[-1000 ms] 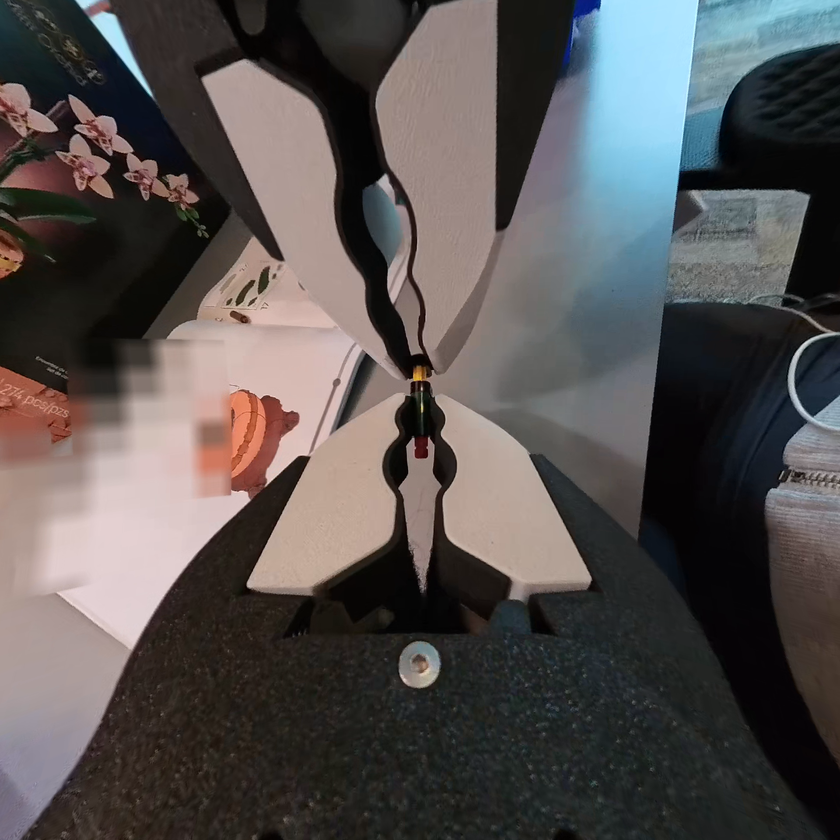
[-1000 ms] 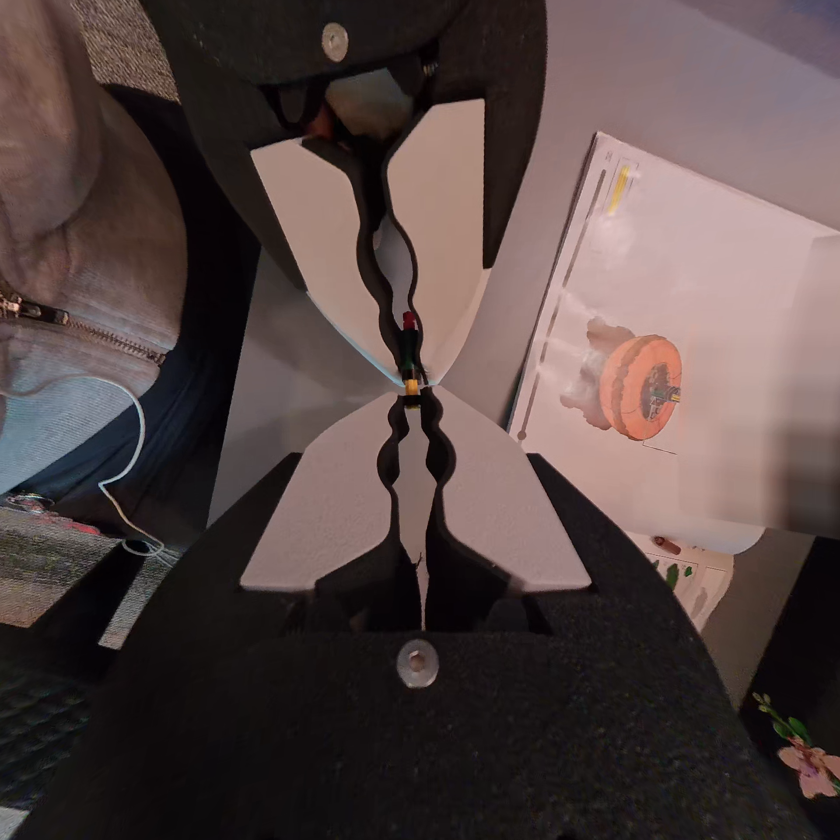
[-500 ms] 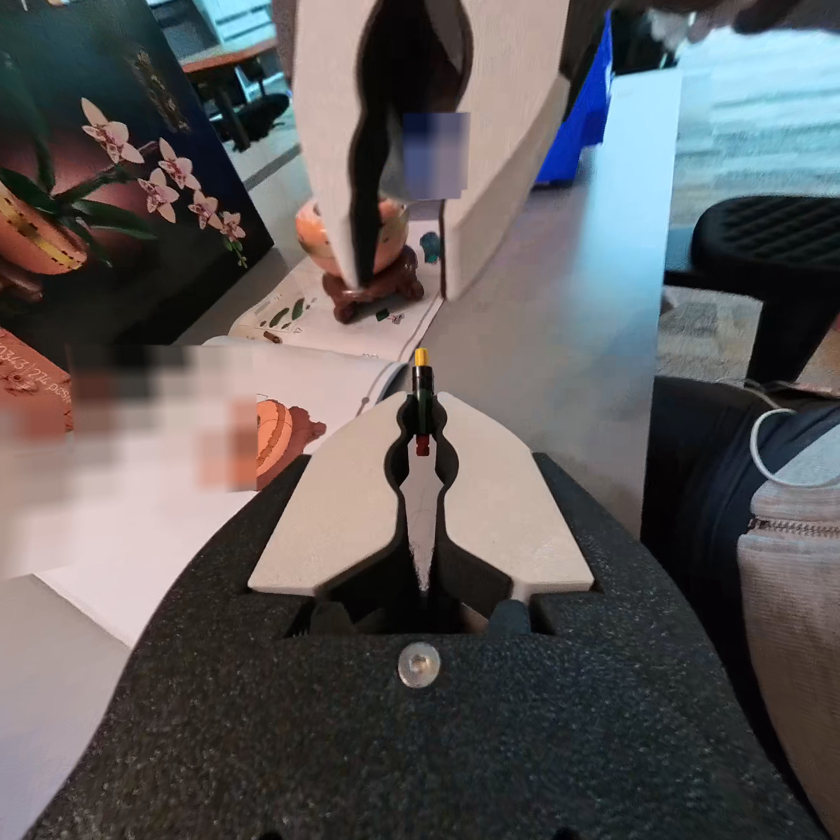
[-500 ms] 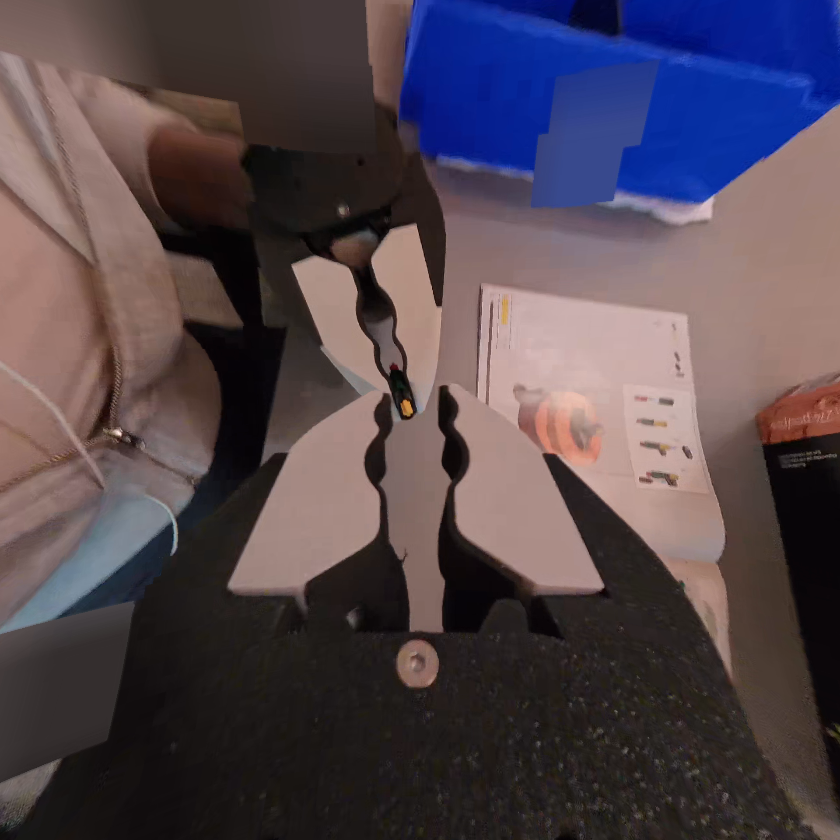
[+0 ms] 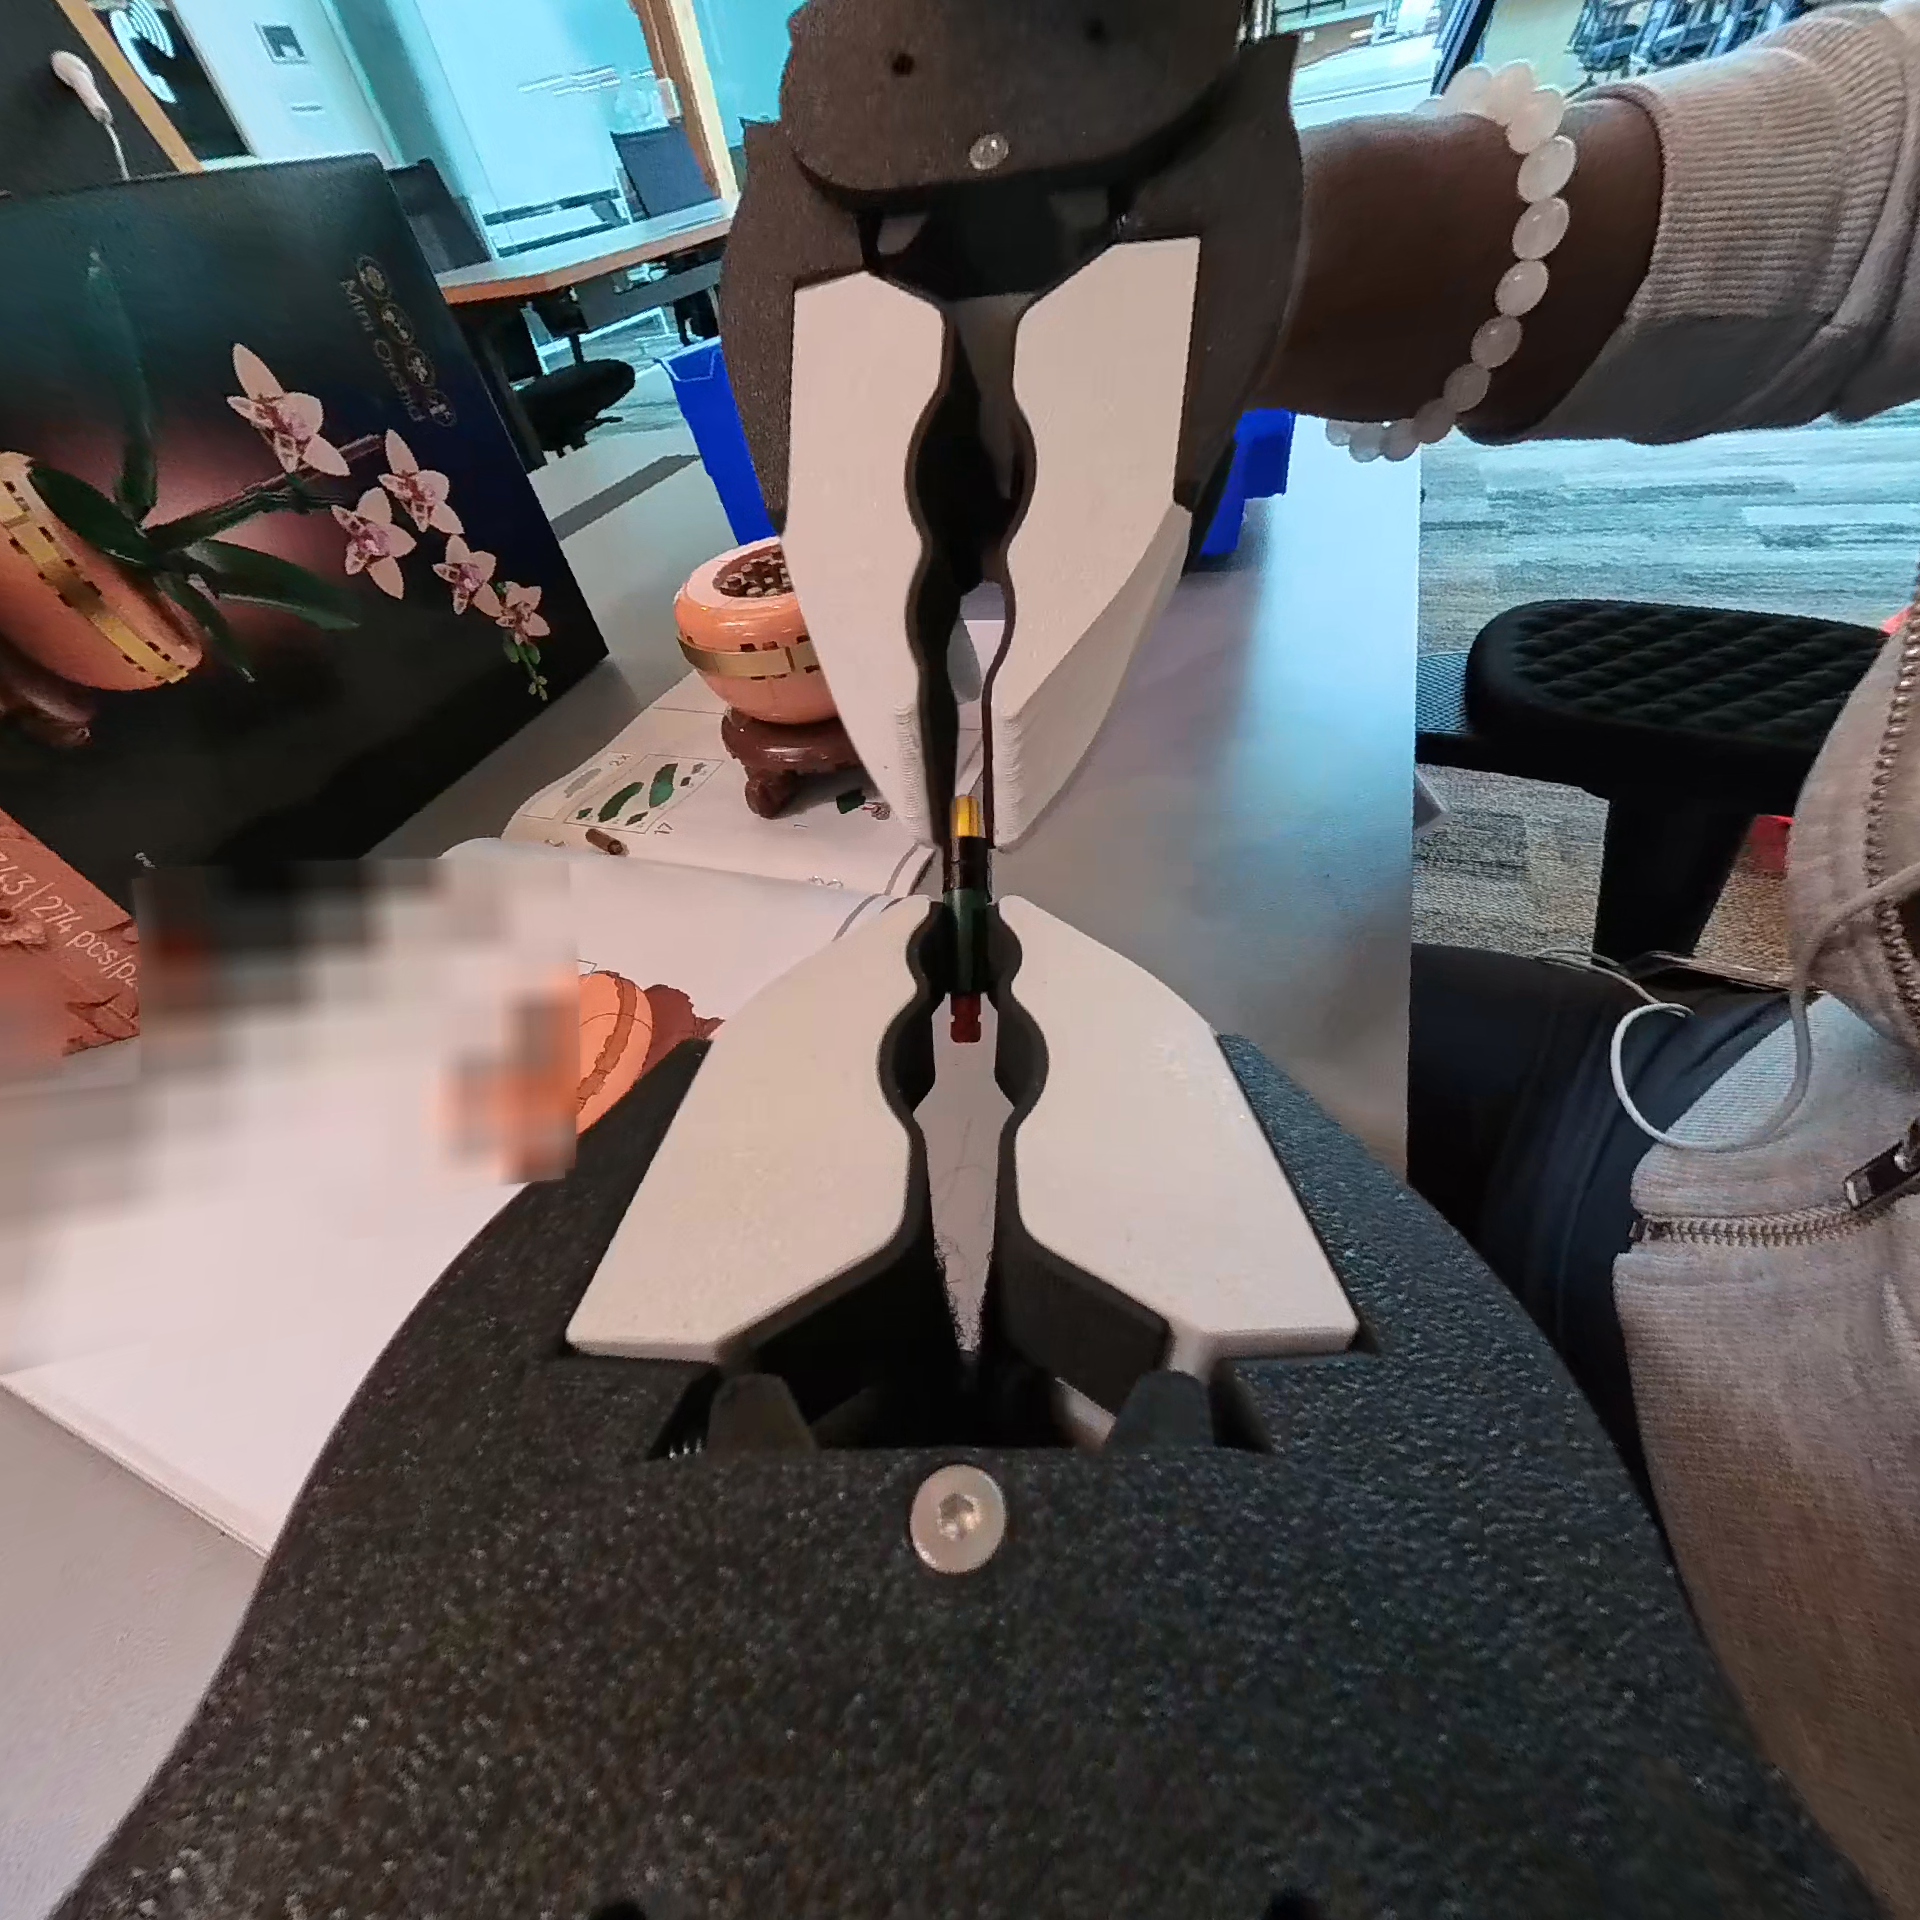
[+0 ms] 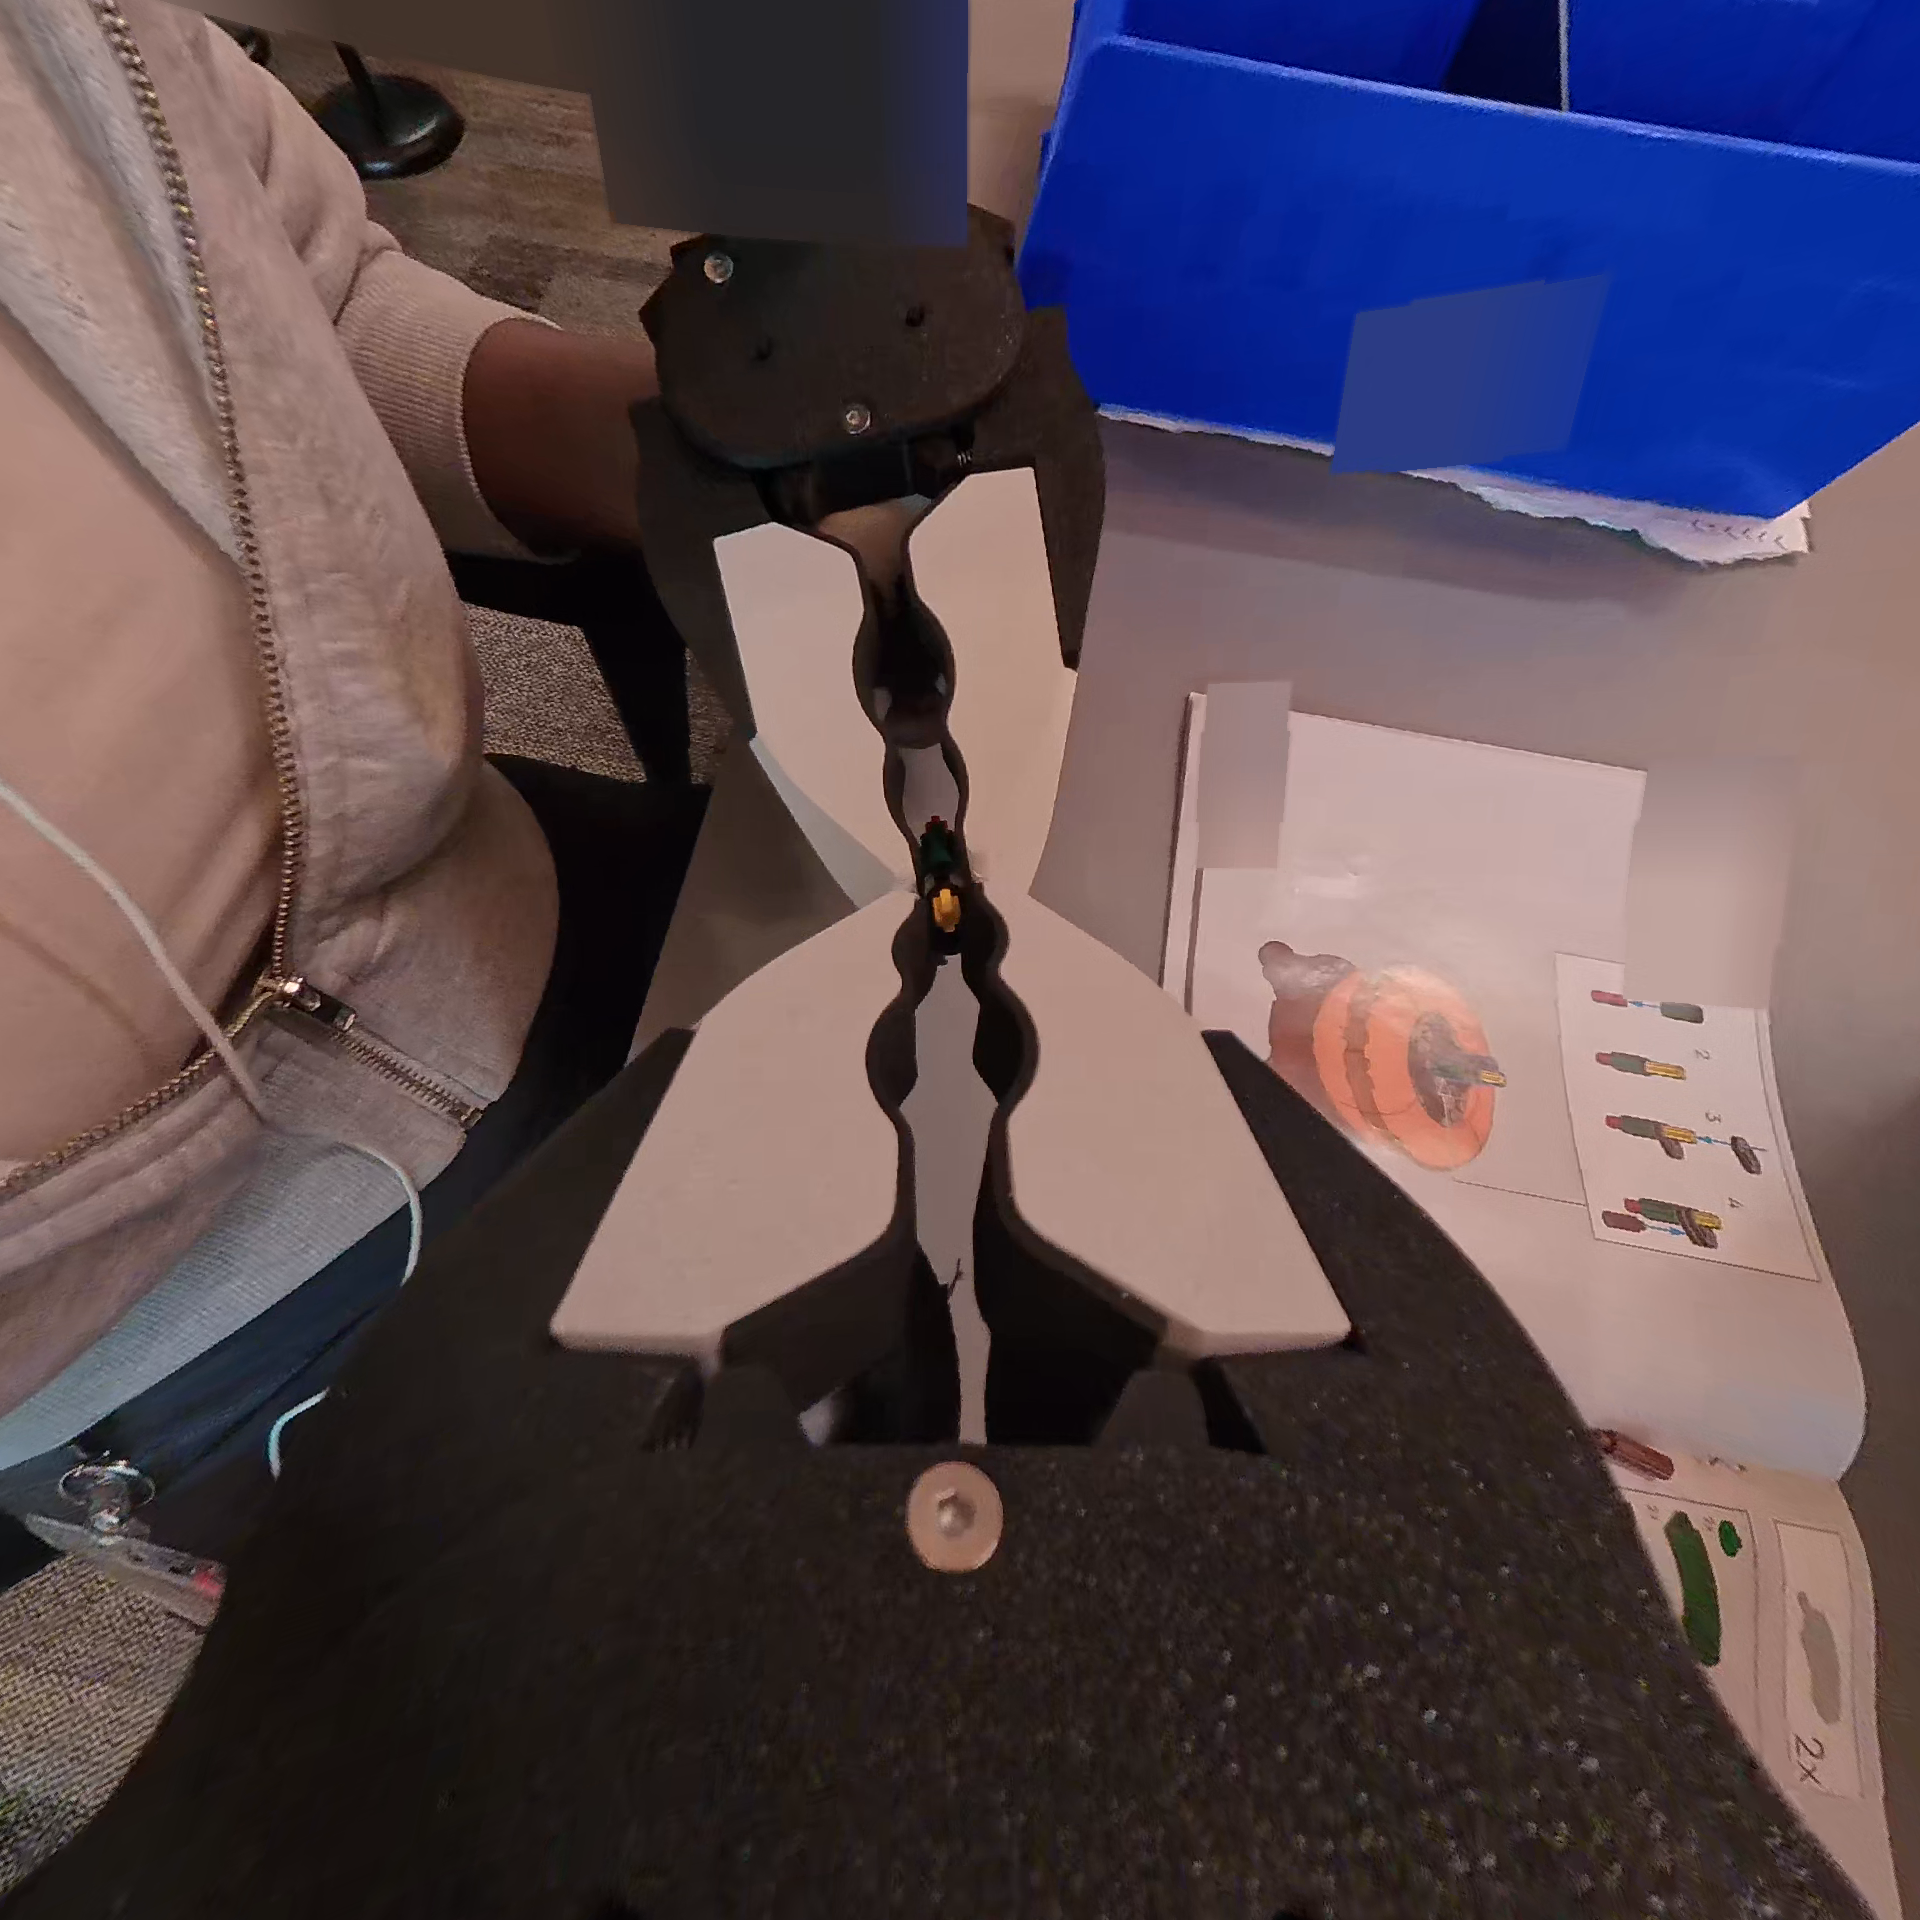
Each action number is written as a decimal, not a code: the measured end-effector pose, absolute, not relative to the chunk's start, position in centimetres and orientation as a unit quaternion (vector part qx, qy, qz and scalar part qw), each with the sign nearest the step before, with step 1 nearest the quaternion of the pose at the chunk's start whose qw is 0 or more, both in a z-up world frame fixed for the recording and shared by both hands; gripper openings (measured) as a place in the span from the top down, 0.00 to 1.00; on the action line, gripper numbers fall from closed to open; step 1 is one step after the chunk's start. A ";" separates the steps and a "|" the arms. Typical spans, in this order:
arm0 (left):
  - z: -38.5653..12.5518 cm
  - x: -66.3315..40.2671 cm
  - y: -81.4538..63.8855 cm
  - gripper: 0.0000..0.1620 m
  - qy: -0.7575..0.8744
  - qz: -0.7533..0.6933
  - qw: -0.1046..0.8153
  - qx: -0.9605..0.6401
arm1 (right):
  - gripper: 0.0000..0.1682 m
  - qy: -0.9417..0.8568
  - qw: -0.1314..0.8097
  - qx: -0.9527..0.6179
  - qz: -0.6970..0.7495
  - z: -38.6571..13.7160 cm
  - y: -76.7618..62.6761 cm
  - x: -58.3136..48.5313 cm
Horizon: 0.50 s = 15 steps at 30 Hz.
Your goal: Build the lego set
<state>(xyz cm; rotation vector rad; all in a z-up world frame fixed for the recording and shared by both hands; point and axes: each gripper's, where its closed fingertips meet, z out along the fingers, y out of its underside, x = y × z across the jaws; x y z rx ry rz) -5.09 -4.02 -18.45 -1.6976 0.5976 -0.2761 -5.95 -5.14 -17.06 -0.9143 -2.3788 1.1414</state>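
- Left claw (image 5: 964,914): clenched on the small stem piece (image 5: 966,914), a thin rod with a red end, dark green middle and yellow tip. The red end sits in the notch between the fingers; the yellow tip pokes out past them.
- Right claw (image 6: 943,914): tips nearly together, meeting the left claw nose to nose. The yellow tip sits right at its fingertips. Cannot tell whether it actually pinches the tip or only touches it.
- Stem piece is held in the air above the worktop (image 5: 1288,727), between the two claws.
- Left wrist view only: set box (image 5: 260,520) with orchid art standing at far left, the built pink pot (image 5: 743,649) on its brown base behind the open instruction booklet (image 5: 727,914), a wrist with a white bead bracelet (image 5: 1507,260) behind the right claw, a black chair seat (image 5: 1662,665) at right.
- Right wrist view only: blue bin (image 6: 1455,291) at the worktop's far edge, the booklet page with the pot picture and step diagrams, a beige zip jacket (image 6: 208,623) at left.
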 end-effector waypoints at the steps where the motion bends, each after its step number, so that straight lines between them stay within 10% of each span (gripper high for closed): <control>1: -18.5 -5.0 -4.1 0.97 0.262 -0.121 0.613 -0.735 | 0.97 -0.840 0.169 -0.323 0.402 -17.1 -5.1 -5.9; 15: -19.8 -4.9 -4.0 0.97 0.285 -0.090 0.578 -0.760 | 0.97 -0.853 0.166 -0.334 0.365 -18.9 -5.1 -5.9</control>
